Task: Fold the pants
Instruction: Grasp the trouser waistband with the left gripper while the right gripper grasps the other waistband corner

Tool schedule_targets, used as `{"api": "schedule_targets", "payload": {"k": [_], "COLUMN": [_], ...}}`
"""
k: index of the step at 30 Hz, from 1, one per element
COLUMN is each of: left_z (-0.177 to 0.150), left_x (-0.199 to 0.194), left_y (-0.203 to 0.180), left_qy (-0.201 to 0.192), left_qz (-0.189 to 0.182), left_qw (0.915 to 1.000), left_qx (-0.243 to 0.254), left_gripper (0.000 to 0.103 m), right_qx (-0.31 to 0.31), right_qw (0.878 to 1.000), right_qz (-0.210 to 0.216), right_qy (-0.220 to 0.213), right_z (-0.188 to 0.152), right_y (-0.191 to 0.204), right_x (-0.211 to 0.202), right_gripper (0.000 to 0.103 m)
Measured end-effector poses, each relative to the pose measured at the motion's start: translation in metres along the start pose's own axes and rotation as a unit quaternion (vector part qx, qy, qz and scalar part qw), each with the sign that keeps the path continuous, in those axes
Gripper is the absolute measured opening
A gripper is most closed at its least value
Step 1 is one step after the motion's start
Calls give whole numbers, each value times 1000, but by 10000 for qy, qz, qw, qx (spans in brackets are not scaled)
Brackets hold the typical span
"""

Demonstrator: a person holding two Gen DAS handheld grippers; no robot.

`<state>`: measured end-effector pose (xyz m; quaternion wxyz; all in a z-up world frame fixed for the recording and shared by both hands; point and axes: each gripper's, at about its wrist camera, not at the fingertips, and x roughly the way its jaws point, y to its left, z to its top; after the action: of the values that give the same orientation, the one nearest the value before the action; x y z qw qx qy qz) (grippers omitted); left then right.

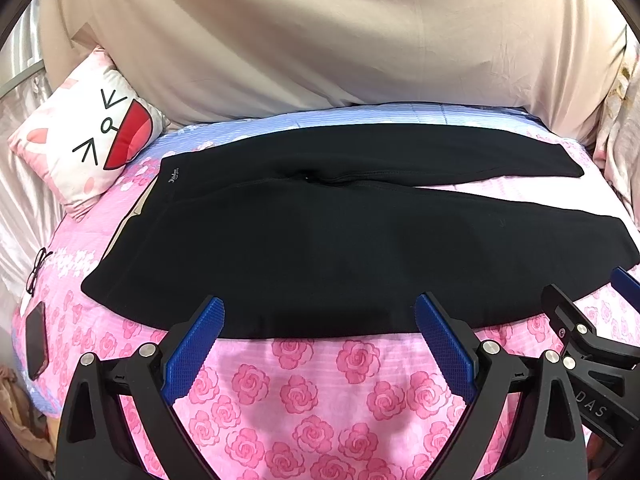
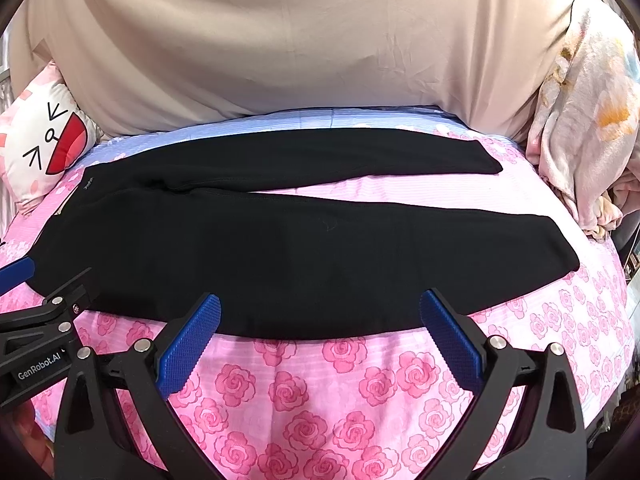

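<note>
Black pants (image 1: pixel 320 240) lie flat on a pink rose-print bedspread (image 1: pixel 312 400), waistband to the left, both legs spread to the right. They show the same way in the right wrist view (image 2: pixel 300 252). My left gripper (image 1: pixel 320 320) is open and empty, its blue pads at the near edge of the pants. My right gripper (image 2: pixel 320 320) is open and empty, also at the near edge, further toward the legs. The right gripper also shows at the right of the left wrist view (image 1: pixel 592 312), and the left gripper at the left of the right wrist view (image 2: pixel 40 292).
A cartoon-face pillow (image 1: pixel 88 140) lies at the far left. A beige sheet (image 1: pixel 320 40) covers the backdrop. Glasses (image 1: pixel 36 272) and a dark phone (image 1: pixel 36 340) lie at the bed's left edge. A bundled floral blanket (image 2: pixel 580 128) sits at the right.
</note>
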<state>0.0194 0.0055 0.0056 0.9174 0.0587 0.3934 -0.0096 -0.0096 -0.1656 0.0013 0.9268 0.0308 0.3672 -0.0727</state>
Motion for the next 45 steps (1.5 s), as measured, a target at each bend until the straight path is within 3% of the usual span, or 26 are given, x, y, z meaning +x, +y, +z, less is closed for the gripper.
{"api": "schedule_targets", "payload": {"k": [8, 14, 23, 26, 29, 31, 36, 39, 42, 45], "left_z": [15, 62, 148, 166, 176, 179, 179, 175, 172, 173], "left_x": [20, 63, 159, 197, 226, 244, 282, 300, 313, 319], "left_y": [7, 65, 172, 208, 238, 259, 293, 307, 324, 337], "left_qy": [93, 138, 150, 357, 545, 614, 982, 1125, 1196, 1243], "left_qz": [-14, 167, 1102, 1515, 1722, 1781, 1570, 1417, 1027, 686], "left_qw": [9999, 9987, 9905, 9834, 9784, 9760, 9741, 9729, 9719, 9684], "left_qx": [-66, -455, -812, -933, -1004, -1096, -1296, -1443, -1746, -2049], "left_gripper": [95, 95, 96, 96, 96, 96, 96, 96, 97, 97], "right_qx": [15, 260, 643, 542, 399, 433, 740, 674, 604, 566], "right_qw": [9999, 9982, 9953, 9951, 9936, 9940, 9926, 9916, 9901, 9923], "right_qz": [-109, -543, -722, -817, -1019, -909, -546, -468, -415, -258], "right_qy": [68, -38, -70, 119, 290, 429, 791, 999, 1195, 1068], "right_z": [12, 48, 135, 165, 189, 202, 226, 231, 232, 234], "right_y": [-14, -75, -166, -201, -231, -251, -300, -310, -314, -317], "right_x": [19, 47, 138, 180, 222, 247, 304, 331, 352, 360], "right_gripper": [98, 98, 98, 98, 98, 98, 98, 98, 98, 98]}}
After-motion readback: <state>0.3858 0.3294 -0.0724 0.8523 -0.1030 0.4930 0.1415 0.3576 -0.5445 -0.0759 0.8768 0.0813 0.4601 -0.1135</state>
